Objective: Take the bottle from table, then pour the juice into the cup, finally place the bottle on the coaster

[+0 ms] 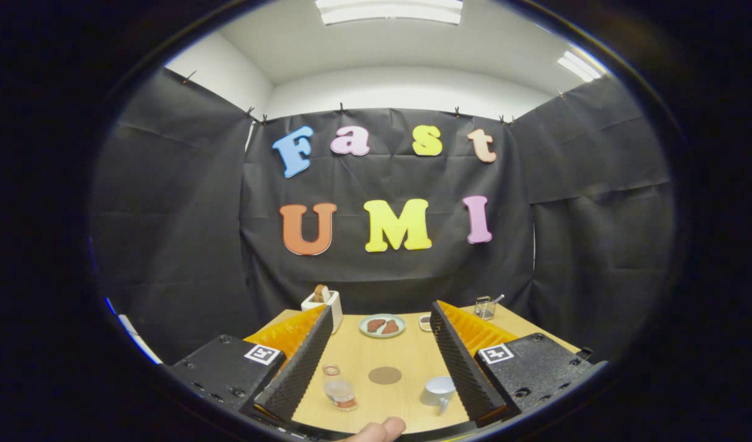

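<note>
The cup (438, 391) is partly hidden behind one finger (465, 362).

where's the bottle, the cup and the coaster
bottle (339, 388): gripper view, on its clear body
cup (438, 390): gripper view, on its white side
coaster (385, 375): gripper view, on its flat brown top

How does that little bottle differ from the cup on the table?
The bottle is clear, with reddish juice low inside; the cup is white and opaque. The bottle has no handle; the cup has one, on its near side. The bottle stands close to one finger, the cup close to the other. Both stand upright with open tops on the wooden table, with the brown coaster between them. The gripper is open, gripping nothing.
</note>
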`<action>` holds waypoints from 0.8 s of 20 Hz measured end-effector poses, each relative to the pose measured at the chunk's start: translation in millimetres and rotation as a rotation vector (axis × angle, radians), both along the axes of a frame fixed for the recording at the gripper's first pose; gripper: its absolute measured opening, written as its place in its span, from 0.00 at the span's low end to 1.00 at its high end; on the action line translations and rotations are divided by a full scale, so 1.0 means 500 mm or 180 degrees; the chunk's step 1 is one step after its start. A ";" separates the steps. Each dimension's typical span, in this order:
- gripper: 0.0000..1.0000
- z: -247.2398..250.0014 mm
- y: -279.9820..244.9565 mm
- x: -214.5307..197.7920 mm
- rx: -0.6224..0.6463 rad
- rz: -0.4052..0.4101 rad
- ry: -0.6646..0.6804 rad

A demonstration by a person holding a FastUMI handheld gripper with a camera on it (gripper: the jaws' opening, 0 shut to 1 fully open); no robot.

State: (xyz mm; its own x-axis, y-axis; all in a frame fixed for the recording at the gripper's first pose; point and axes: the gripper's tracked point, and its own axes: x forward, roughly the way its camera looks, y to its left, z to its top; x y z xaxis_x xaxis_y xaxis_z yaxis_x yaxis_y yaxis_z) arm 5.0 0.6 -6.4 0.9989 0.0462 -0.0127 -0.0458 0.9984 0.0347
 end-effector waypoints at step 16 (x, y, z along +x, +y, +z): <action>1.00 -0.090 0.109 0.006 0.0053 0.0214 0.0054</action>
